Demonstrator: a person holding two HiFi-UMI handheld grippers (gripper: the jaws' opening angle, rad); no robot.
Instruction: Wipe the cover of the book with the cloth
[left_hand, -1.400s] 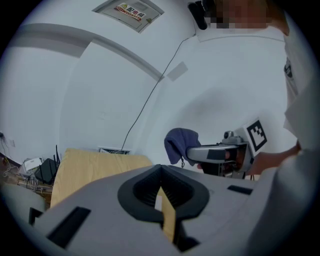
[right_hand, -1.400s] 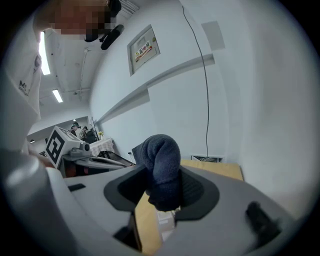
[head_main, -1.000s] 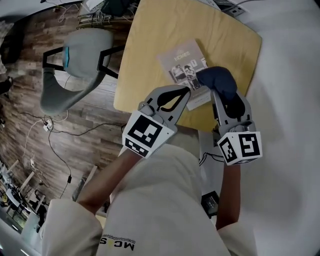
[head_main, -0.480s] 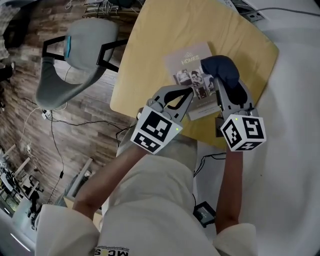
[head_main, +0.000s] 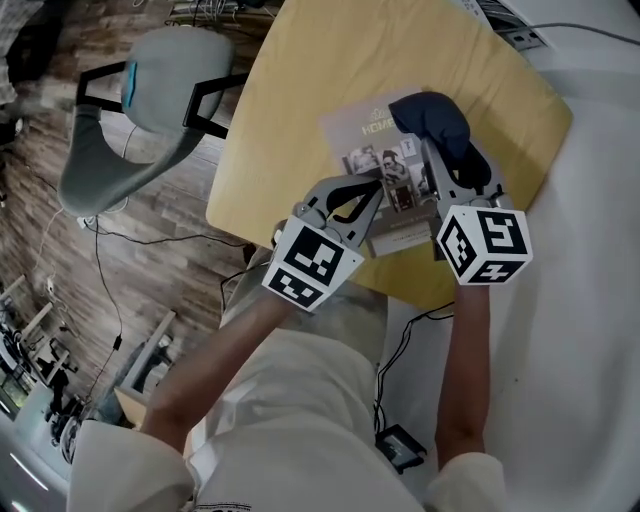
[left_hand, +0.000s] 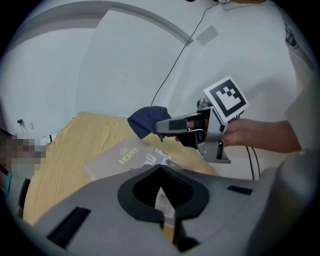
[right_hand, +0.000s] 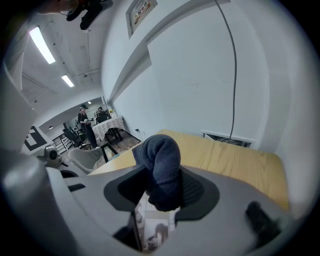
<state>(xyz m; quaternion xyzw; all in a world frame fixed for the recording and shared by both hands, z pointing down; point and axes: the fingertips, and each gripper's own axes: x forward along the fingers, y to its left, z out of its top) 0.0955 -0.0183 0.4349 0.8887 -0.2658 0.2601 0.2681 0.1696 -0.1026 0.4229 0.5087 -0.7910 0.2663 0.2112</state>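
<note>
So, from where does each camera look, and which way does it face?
Head view: on the person's head, steeply down at wooden table, book, left hand-held gripper, right hand-held gripper; forearms, torso show.
Left gripper view: rides the left one, faces across the book to a white wall; its shut jaws, the right hand show.
Right gripper view: rides the right one, faces along the table; its jaws clamp the dark blue cloth.
Both gripper views share book and cloth.

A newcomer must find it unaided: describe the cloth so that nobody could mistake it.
On the yellow wooden table lies a pale grey book with photos on its cover. The cloth is the bunched dark blue wad on the right side of that cover, clamped in the right tool. It is the only dark, soft thing on the table.
</note>
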